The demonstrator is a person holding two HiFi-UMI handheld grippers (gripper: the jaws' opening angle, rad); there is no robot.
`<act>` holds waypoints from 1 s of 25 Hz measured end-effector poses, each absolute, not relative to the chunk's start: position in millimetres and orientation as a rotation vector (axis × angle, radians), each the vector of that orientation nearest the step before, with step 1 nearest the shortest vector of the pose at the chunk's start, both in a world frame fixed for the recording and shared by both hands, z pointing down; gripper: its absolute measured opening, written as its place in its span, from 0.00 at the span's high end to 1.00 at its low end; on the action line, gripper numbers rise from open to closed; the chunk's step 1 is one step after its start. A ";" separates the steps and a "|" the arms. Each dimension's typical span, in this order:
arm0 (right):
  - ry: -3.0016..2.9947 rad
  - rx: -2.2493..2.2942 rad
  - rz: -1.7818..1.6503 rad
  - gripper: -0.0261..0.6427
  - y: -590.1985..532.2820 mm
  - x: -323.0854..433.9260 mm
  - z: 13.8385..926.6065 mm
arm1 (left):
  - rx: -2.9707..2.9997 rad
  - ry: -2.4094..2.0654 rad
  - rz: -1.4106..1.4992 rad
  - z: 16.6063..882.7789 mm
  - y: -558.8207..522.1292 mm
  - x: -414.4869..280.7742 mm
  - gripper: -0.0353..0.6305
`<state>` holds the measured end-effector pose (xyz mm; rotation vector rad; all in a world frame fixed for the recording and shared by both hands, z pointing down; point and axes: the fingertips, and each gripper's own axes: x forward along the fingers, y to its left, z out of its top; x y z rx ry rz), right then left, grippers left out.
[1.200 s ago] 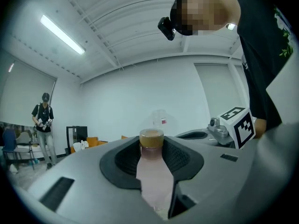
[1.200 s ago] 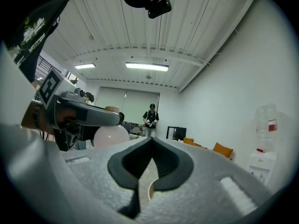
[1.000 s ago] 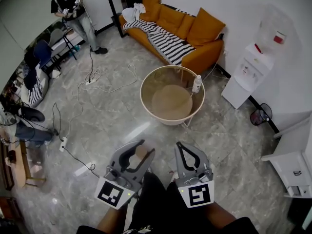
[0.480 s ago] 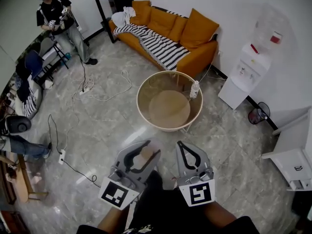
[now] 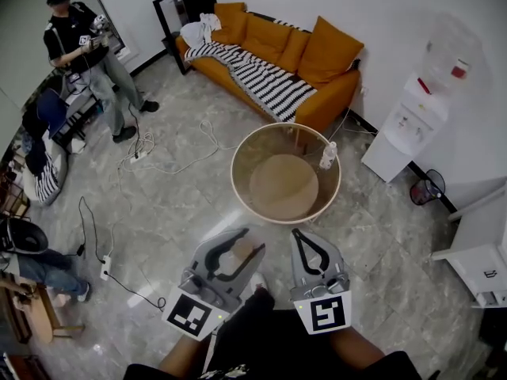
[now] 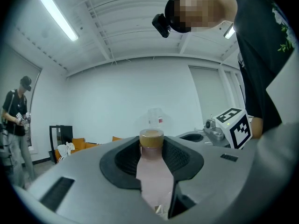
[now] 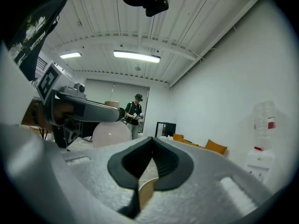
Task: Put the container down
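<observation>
My left gripper (image 5: 245, 241) is shut on the container (image 5: 238, 254), a pale pink bottle with a tan cap. In the left gripper view the container (image 6: 152, 158) fills the gap between the black pads, cap (image 6: 152, 138) at the jaw tips. My right gripper (image 5: 298, 233) is beside it to the right, shut with nothing in it; in the right gripper view its pads meet at the tip (image 7: 151, 142), and the pink container (image 7: 111, 134) shows to the left. Both are held low over the floor, short of the round table (image 5: 238, 182).
The round table has a raised rim and carries a small white bottle (image 5: 327, 156). Behind it stands an orange sofa (image 5: 317, 50) with a striped blanket. A water dispenser (image 5: 412, 115) and white cabinet (image 5: 479, 264) are at the right. Cables (image 5: 162, 150) lie on the floor; a person (image 5: 79, 46) stands back left.
The round table has drawn closer and shifted right in the head view. The person at the back left has moved. Both grippers keep their pose; the left still holds the container.
</observation>
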<state>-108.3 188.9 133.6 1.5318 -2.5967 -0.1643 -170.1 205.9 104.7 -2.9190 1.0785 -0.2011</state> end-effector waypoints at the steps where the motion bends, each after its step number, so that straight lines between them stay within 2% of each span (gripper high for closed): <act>1: -2.592 1.543 -0.165 0.97 181.8 -112.9 133.8 | -2.923 1.066 -0.202 105.4 199.3 -174.6 0.73; 10: -2.512 1.686 -0.192 0.97 147.2 -148.8 144.4 | -2.936 0.904 -0.224 119.3 158.7 -216.4 0.73; 25: -2.494 1.733 -0.180 0.97 61.6 -84.1 144.6 | -2.923 0.875 -0.242 113.8 78.3 -166.3 0.73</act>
